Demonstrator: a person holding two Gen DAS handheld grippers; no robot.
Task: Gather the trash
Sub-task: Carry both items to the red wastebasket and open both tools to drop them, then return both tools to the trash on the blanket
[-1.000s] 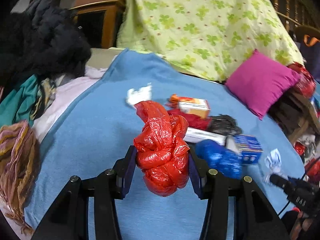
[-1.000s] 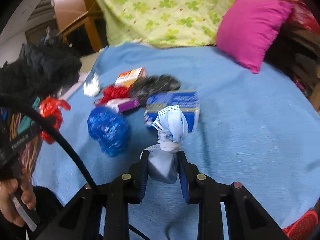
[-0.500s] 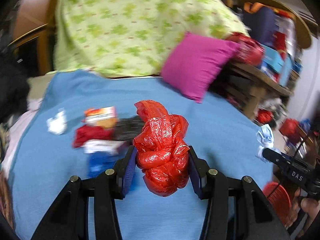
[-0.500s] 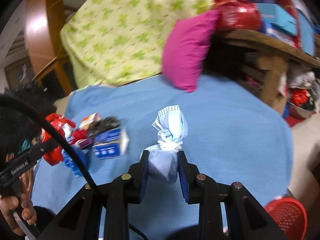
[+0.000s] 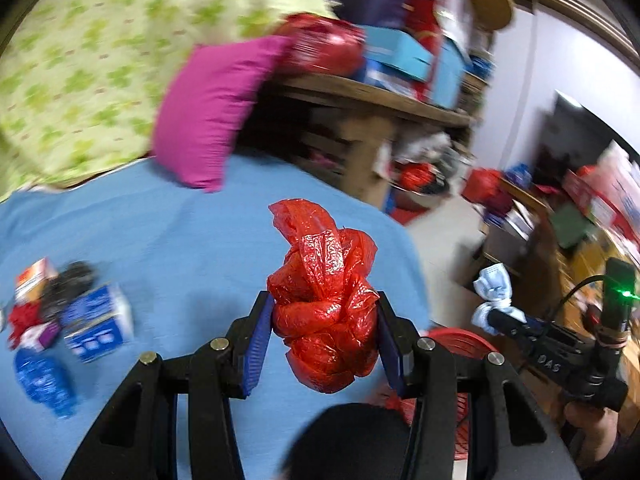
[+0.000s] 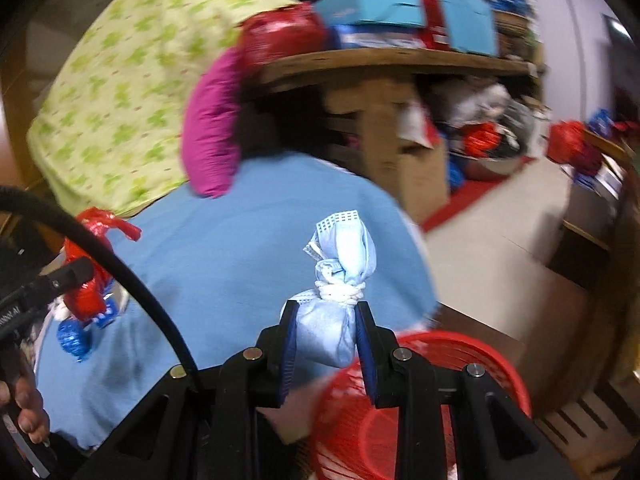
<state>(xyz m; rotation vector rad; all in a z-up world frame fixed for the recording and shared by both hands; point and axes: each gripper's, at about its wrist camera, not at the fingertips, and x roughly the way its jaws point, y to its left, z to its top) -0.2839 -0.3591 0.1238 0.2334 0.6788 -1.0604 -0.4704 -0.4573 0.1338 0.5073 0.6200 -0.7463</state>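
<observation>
My left gripper [image 5: 324, 336] is shut on a crumpled red plastic bag [image 5: 324, 300], held above the blue bed sheet [image 5: 168, 248] near its right edge. My right gripper [image 6: 326, 340] is shut on a knotted light-blue face mask [image 6: 340, 276], held over the bed's corner beside a red mesh basket [image 6: 460, 364] on the floor. The basket's rim [image 5: 460, 336] also shows behind the left gripper. The mask and right gripper [image 5: 494, 312] appear at the right of the left wrist view; the red bag [image 6: 86, 276] shows at the left of the right wrist view.
Other trash lies on the sheet at the left: a blue box [image 5: 98, 324], a blue bag [image 5: 40, 380], an orange box [image 5: 34, 280], a black wad [image 5: 70, 282]. A magenta pillow [image 5: 212, 108] and green blanket [image 5: 80, 60] lie behind. A cluttered wooden shelf [image 6: 400, 60] stands right.
Both grippers have swung to the right with their loads, away from the trash pile toward the bed's right edge. The red basket has come into view under them.
</observation>
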